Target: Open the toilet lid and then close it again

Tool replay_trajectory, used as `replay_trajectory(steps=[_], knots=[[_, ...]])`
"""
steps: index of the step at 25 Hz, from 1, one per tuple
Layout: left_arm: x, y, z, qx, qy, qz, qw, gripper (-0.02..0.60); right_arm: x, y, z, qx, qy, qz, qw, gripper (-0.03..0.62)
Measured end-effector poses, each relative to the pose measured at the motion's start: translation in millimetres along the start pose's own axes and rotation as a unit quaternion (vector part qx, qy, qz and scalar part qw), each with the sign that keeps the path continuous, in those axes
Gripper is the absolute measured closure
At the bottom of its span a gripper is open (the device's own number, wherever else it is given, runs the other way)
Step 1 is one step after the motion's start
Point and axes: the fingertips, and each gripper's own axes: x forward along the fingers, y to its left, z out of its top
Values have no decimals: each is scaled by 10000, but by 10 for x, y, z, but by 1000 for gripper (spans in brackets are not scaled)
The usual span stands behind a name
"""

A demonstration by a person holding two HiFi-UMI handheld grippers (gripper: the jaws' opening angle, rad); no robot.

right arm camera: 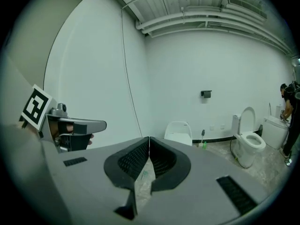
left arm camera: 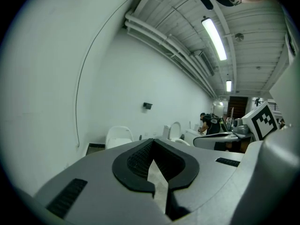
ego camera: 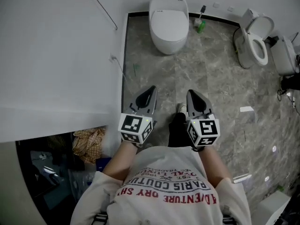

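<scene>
A white toilet (ego camera: 168, 22) with its lid down stands against the far wall, straight ahead; it shows small in the left gripper view (left arm camera: 118, 137) and the right gripper view (right arm camera: 178, 131). My left gripper (ego camera: 151, 89) and right gripper (ego camera: 190, 93) are held side by side in front of the person's chest, well short of the toilet, both pointing toward it. Both are shut with nothing between the jaws. In each gripper view the black pads meet at the tips (left arm camera: 152, 142) (right arm camera: 149, 139).
A second white toilet (ego camera: 255, 43) with its lid up stands at the back right, next to a white unit (ego camera: 285, 55). A brush and green bottle (ego camera: 200, 25) sit between the toilets. A white wall (ego camera: 56, 55) runs along the left. Another person (right arm camera: 287, 102) stands at far right.
</scene>
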Motion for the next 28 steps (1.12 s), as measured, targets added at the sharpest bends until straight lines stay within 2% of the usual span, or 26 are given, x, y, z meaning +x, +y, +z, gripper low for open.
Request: replay_trajectory(steps=[5,10,15,21,28], knots=[[1115,301,181,-506,-15,465,9976,575,831,-795,211,-320,133,416,9985,580],[2213,515,452,-549,18,860,9948,575,1680,-1669,476,-408,294,743,9960,580],[2896,894,366,-592,270,1115,9916,575,2522,-2135,506,-332,480,896,9943,580],[3574,1396,98,-726,600,1163,9887,575,3391,-2636,351,93,696,537,9961,580],[4561,2084,-130,-666,884,561,9923,575,4367,-2977,162,331,965,73,9948,580]])
